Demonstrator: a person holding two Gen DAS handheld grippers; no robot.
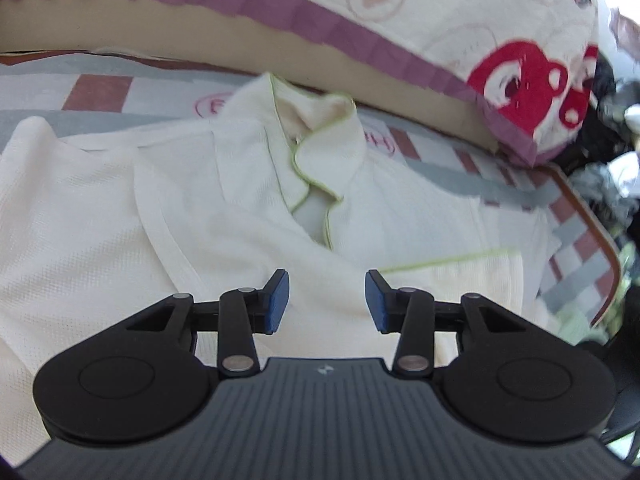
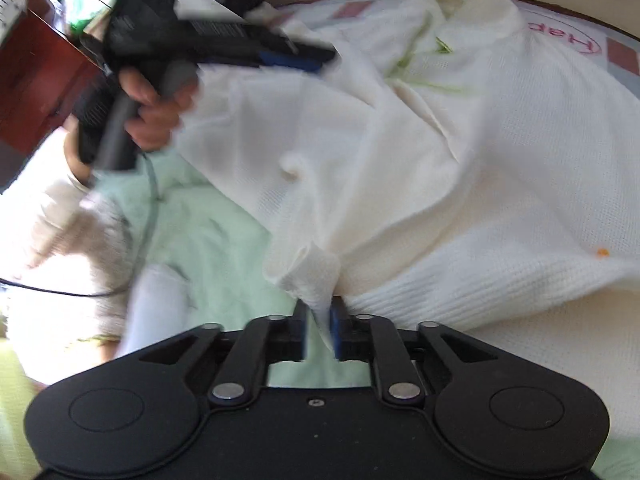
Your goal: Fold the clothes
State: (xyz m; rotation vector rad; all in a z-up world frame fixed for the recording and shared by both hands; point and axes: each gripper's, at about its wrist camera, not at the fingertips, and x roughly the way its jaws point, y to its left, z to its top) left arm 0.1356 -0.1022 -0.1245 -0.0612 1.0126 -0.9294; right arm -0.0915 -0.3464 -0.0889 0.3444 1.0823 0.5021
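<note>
A cream-white knit shirt (image 1: 224,216) with a green-trimmed collar (image 1: 316,160) lies spread on the bed. My left gripper (image 1: 327,300) is open and empty, hovering just above the shirt's front below the collar. In the right wrist view my right gripper (image 2: 320,328) is shut on a bunched corner of the shirt (image 2: 308,276) at its ribbed hem, and the shirt's body (image 2: 460,152) stretches away from it. The left gripper also shows there (image 2: 296,58), blurred, held by a hand over the shirt's far side.
A checked bed sheet (image 1: 96,88) lies under the shirt. A big pillow with purple trim and red prints (image 1: 460,32) lies along the back. A pale green cloth (image 2: 208,232) lies to the left of the shirt. A dark wooden piece of furniture (image 2: 36,80) stands at the far left.
</note>
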